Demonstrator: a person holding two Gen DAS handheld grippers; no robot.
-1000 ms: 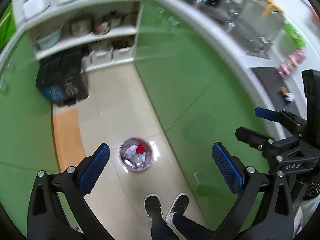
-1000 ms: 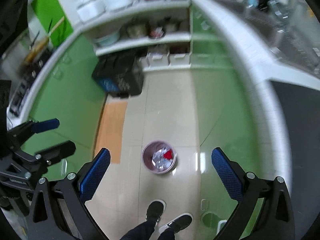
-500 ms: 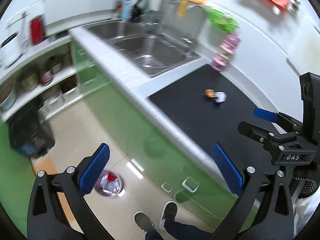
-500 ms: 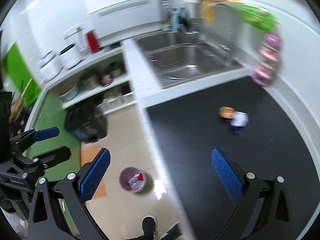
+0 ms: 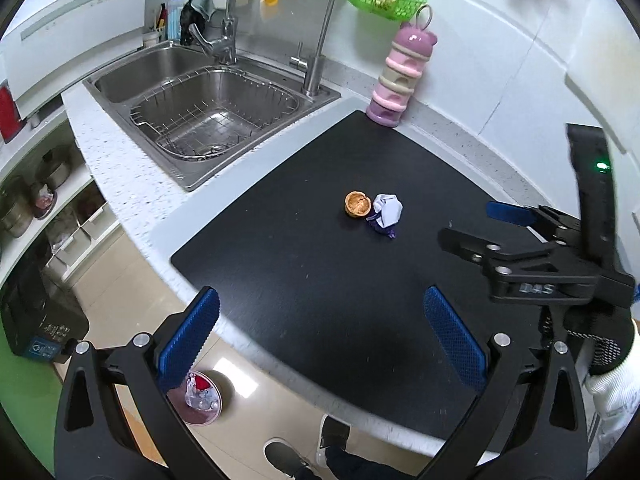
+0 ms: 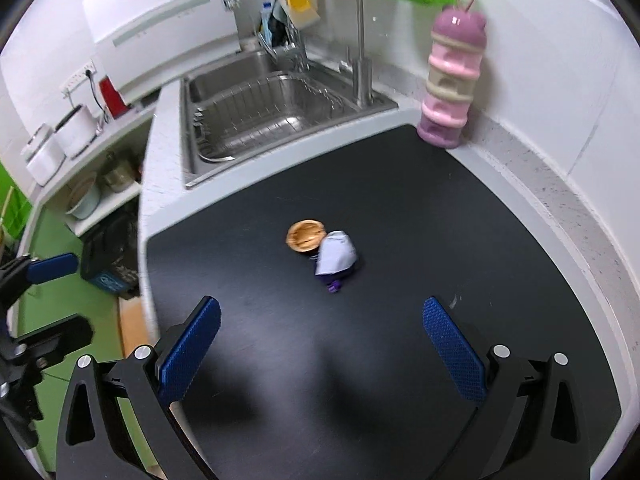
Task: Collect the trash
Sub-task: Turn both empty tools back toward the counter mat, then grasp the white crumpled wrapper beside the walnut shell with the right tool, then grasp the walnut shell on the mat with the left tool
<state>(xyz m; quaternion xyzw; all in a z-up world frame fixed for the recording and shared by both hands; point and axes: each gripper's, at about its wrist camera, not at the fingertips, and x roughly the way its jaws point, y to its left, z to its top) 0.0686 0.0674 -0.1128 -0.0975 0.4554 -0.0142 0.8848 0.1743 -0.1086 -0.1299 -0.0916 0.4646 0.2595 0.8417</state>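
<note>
Left gripper, left wrist view: jaws spread wide, nothing between the blue pads. It hangs above the near edge of the black mat. Ahead of it and slightly right of its centre line lie two pieces of trash, touching or nearly so: a brown shell and, on its right, a crumpled wrapper, white over purple. Both are well apart from the pads. Below the left pad, down on the floor, stands the bin with litter already in it. At the right of the frame the right gripper is seen side-on, also spread and empty, closer to the trash than the left.

Right gripper, right wrist view: released, nothing held. The shell and wrapper lie ahead, almost on its centre line, with bare mat between them and the pads. The view is slightly blurred. The left gripper shows at the left edge, off the counter side.

Judgement: the step in hand is the approach to the remaining trash; no pickup has begun. The right gripper seems better placed. The next move calls for lowering it forward until the pads straddle one item, likely the wrapper, closing without knocking the shell away, then carrying it to the bin.
</note>
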